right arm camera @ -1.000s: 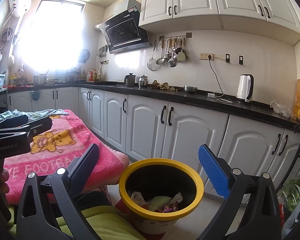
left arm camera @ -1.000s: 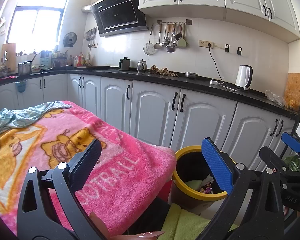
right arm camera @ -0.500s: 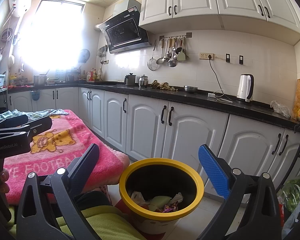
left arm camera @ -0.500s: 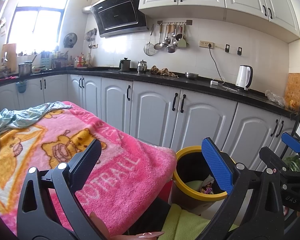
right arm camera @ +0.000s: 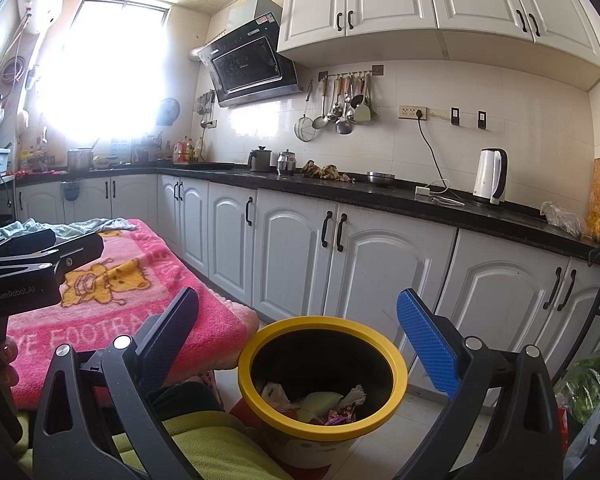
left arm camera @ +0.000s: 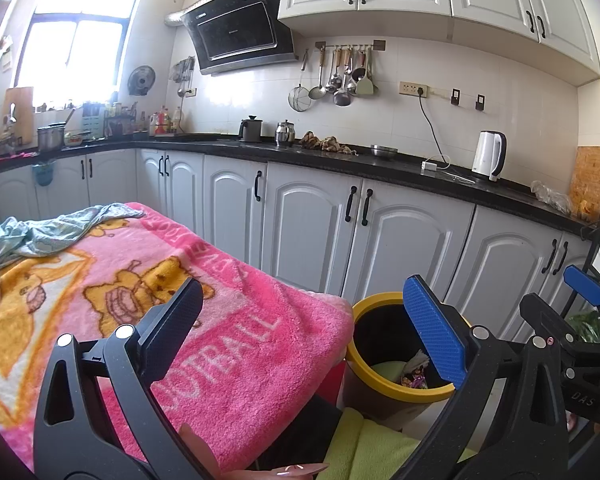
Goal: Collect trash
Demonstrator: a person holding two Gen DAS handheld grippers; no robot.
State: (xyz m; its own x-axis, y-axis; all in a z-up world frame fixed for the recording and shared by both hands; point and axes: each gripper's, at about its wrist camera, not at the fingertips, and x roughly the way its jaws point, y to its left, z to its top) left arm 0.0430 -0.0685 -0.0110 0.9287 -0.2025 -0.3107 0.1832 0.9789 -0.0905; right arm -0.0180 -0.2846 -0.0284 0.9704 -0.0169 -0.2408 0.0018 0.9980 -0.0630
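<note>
Looked like you were pretty much done here. The trash bin (right arm camera: 322, 364) with the yellow rim sat on the floor just right of the pink blanket (left arm camera: 148, 304), in front of the white cabinets, and it already had stuff in the bottom: crumpled wrappers (right arm camera: 342, 410), something pale green and a scrap of white paper. I couldn't spot any loose trash on the blanket in either view, only a bluish cloth (left arm camera: 40, 232) bunched at its far left end (not trash, I'd guess). So my read was that the collecting part was finished, or at most you had something left outside the frame.

As for the tongs: your right gripper (right arm camera: 300, 344) hung just above and near the bin, jaws spread wide, nothing between them and touching nothing. The bin mouth showed right through the gap. Your left gripper (left arm camera: 304, 332) was the same story, fully released and empty, hovering over the near right corner of the blanket with the bin just beyond its blue pad. Neither was gripping anything.
</note>
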